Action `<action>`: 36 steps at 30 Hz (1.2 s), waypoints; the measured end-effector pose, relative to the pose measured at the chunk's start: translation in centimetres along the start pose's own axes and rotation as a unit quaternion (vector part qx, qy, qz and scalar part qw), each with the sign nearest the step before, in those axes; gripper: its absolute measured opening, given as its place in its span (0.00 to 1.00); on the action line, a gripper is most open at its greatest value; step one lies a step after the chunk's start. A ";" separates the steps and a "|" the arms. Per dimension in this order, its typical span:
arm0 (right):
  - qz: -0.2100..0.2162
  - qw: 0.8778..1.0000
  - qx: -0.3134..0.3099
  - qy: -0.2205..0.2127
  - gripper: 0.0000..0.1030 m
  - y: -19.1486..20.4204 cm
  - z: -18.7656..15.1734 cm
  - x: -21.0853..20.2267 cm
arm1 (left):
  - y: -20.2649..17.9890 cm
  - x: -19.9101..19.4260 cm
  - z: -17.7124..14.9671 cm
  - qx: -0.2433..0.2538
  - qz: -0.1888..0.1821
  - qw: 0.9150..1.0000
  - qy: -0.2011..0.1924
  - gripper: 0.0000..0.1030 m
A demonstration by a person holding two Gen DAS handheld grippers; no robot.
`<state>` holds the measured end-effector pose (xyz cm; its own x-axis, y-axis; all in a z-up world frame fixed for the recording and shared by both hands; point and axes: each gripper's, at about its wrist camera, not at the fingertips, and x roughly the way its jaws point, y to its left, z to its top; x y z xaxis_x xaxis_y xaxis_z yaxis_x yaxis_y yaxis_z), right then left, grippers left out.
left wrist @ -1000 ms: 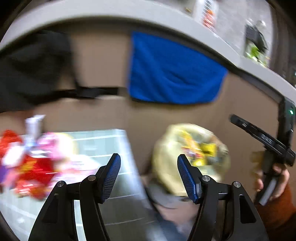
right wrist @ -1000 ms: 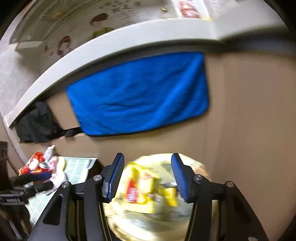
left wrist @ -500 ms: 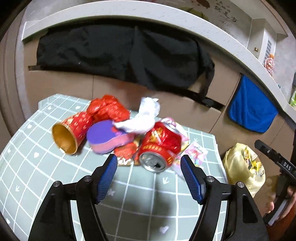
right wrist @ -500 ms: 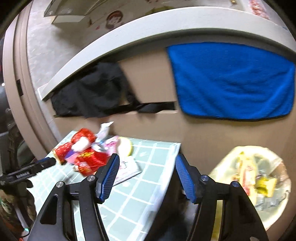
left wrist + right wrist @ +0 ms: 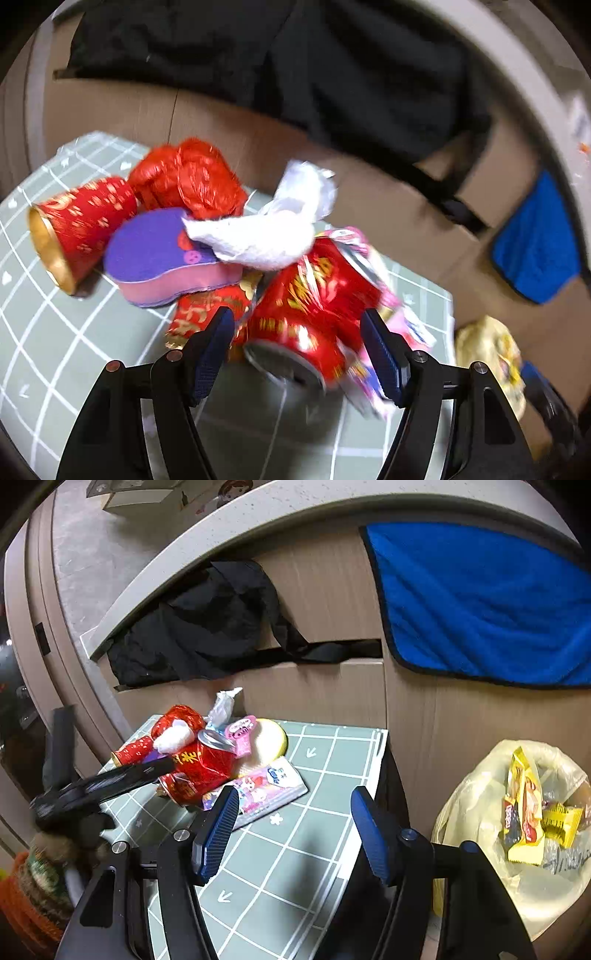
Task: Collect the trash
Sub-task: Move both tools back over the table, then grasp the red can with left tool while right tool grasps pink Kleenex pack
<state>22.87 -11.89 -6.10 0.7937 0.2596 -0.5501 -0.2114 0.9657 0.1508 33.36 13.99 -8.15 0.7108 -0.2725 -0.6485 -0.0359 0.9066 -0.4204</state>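
Left gripper (image 5: 297, 350), jaws apart, straddles the red can (image 5: 310, 317): centre, then close gently; right gripper (image 5: 290, 830) waits open.

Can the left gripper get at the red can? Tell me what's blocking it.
Probably yes: the left gripper is open, the red can lies on its side right between the fingers, nothing in front; only the white tissue drapes its far end.
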 end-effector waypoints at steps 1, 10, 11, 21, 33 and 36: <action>-0.002 1.000 0.000 0.001 0.59 0.0 -0.2 0.1 | -0.1 0.9 0.0 -0.005 0.007 1.000 0.008 0.67; 0.019 0.998 -0.003 0.053 0.59 0.4 -0.8 3.2 | 2.4 -2.3 -1.5 0.001 0.000 1.000 0.006 0.55; 0.022 0.998 -0.003 0.059 0.59 0.6 -0.7 3.8 | 2.9 -3.4 -2.0 0.010 0.007 1.000 0.000 0.55; -0.001 0.995 -0.019 0.102 0.59 6.1 1.0 10.8 | 8.2 -8.7 -5.6 0.023 0.035 0.999 -0.014 0.55; -0.071 0.972 -0.191 0.121 0.58 11.1 -2.5 11.4 | 11.0 -9.0 -6.6 -0.014 0.005 1.000 0.000 0.55; -0.093 0.963 -0.218 0.126 0.58 9.5 -3.4 9.9 | 10.8 -9.1 -6.7 -0.007 0.002 1.000 -0.004 0.55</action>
<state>26.79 -0.14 -12.92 0.6887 0.0215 -0.7247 -0.3425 0.8906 -0.2991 21.80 24.07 -11.03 0.7161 -0.2669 -0.6449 -0.0487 0.9026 -0.4276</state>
